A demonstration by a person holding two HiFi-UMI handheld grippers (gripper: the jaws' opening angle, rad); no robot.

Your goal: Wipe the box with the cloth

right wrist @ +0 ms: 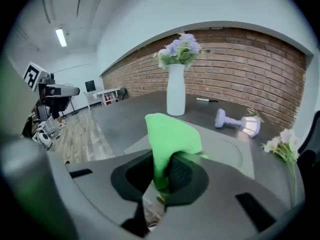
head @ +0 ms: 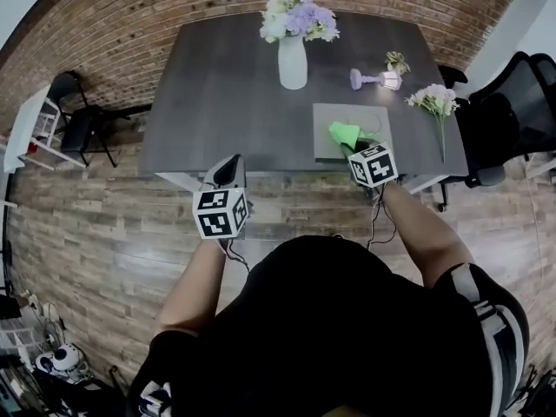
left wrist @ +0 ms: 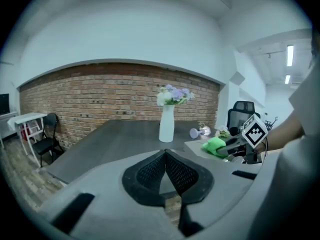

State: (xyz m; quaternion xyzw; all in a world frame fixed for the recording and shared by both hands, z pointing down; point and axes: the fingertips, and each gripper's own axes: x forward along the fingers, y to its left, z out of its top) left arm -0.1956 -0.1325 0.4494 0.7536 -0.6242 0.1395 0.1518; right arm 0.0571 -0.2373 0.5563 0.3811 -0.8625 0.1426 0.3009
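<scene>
Head view: the flat grey box (head: pixel 334 115) lies on the dark counter (head: pixel 217 102) near its front edge, right of centre. The right gripper (head: pixel 356 146) is at the box's near edge and holds the green cloth (head: pixel 345 134), which lies over the box top. The left gripper (head: pixel 230 168) is at the counter's front edge, well apart from the box. A white vase (head: pixel 293 59) stands behind the box.

Left gripper view: the jaws meet at their tips with nothing between them. The cloth and the right gripper show to the right, at the box.

Right gripper view: the jaws are clamped on the cloth's lower part. Its free upper fold stands up ahead of them, with the box top just beyond.
</scene>
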